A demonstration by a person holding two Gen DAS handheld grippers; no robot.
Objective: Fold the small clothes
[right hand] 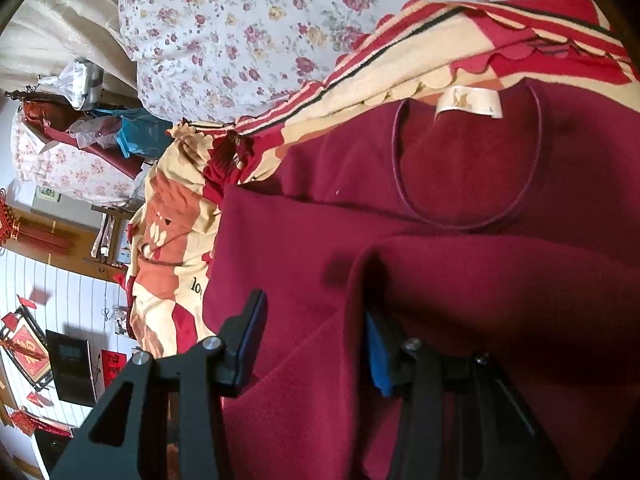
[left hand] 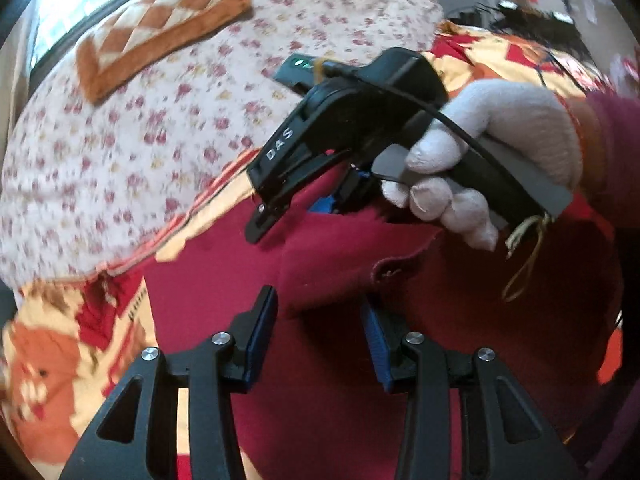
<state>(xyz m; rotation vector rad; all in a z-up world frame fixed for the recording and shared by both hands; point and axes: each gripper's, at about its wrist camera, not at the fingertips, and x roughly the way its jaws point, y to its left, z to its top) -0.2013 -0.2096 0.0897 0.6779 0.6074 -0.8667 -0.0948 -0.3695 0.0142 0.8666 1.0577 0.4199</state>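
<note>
Dark red fleece garment spread on a patterned blanket, both grippers engaged with its cloth.

The garment (right hand: 460,184) lies neckline-up on the red-and-cream blanket (right hand: 172,216), its white neck label (right hand: 470,105) visible at the collar — the cloth is creased into a raised fold running down toward the camera in the right wrist view. The right gripper (right hand: 316,332) has that fold lying between its blue-padded fingers (right hand: 376,354); whether the pads actually press the cloth cannot be told. In the left wrist view the left gripper (left hand: 320,332) is pinched on a flap of the same red fabric. Ahead of it a gloved hand (left hand: 492,152) carries the other gripper's black body, tips down at the garment. Beyond the blanket — a floral quilt (left hand: 132,132) with a brown-trimmed cushion (left hand: 160,28) on it.
</note>
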